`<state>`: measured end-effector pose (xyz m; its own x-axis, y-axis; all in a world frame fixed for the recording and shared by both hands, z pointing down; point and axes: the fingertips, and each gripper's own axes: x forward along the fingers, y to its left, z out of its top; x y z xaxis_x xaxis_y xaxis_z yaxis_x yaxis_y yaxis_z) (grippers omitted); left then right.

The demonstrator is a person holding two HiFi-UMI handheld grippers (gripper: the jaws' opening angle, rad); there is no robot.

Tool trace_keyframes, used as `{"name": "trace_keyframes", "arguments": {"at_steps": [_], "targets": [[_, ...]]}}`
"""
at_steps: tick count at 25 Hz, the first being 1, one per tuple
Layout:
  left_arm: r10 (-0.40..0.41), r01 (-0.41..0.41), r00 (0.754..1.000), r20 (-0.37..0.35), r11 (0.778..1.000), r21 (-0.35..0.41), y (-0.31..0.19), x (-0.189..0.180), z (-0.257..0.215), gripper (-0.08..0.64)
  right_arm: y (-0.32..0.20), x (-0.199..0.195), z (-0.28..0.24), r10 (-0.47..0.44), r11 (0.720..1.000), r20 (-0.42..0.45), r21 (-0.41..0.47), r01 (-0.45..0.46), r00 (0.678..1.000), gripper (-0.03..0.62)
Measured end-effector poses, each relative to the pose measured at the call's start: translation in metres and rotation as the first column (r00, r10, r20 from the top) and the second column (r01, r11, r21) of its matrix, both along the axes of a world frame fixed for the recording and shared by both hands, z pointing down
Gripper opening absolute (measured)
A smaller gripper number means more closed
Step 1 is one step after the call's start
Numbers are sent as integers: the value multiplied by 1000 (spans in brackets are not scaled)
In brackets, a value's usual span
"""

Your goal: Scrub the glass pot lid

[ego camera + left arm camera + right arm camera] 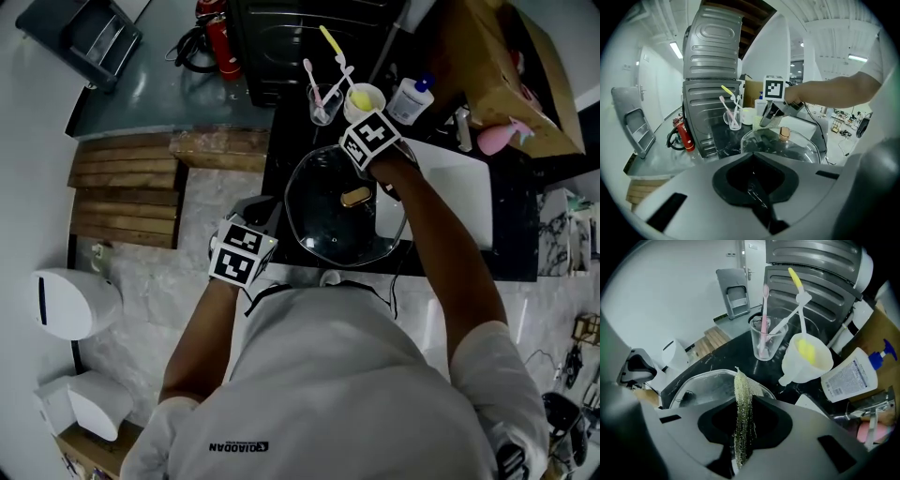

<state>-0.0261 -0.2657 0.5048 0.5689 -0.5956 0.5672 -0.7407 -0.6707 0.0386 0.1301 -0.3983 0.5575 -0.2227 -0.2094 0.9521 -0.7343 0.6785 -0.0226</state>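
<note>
The glass pot lid (328, 220) with a bronze knob (355, 196) lies on the black counter (281, 141). My left gripper (273, 218) reaches its left edge; in the left gripper view the jaws (757, 187) are shut with the lid's near rim (780, 143) running into them. My right gripper (377, 174) points steeply down over the lid's far right side, shut on a yellow-green scouring pad (742, 404) that hangs out beyond the jaws (740, 432). The lid (705, 387) shows just below that pad. From the left gripper view, the right gripper (771, 116) hovers near the knob.
Behind the lid stand a glass cup of toothbrushes (323, 98), a white cup with a yellow brush (364, 97) and a pump bottle (410, 98). A white board (459, 187) lies right of the lid. A dark appliance (309, 37) and a fire extinguisher (217, 42) are at the back.
</note>
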Motion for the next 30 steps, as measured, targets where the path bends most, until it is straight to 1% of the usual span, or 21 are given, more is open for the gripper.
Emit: {"name": "trace_keyframes", "arguments": {"at_steps": [4,9,15,20,30], "targets": [[-10,10,1000,-6,1000,-12,1,-6,6,15,2,-14,10,44,996,53,-76,-40,998,83],[-3,3,1000,0,1000,-6,0,-13,9,15,4,-28,16,41,995,61,-91,-35,997,83],[20,-20,1000,-13,1000,-14,4,-21,3,15,11,-53,19,35,994,71,-109,-27,997,83],[28,-28,999,-17,1000,-3,6,-31,0,15,18,-71,18,12,995,70,-100,-5,997,83],[63,-63,998,-24,998,12,15,-43,-6,15,44,-101,16,-61,996,35,-62,63,998,83]]}}
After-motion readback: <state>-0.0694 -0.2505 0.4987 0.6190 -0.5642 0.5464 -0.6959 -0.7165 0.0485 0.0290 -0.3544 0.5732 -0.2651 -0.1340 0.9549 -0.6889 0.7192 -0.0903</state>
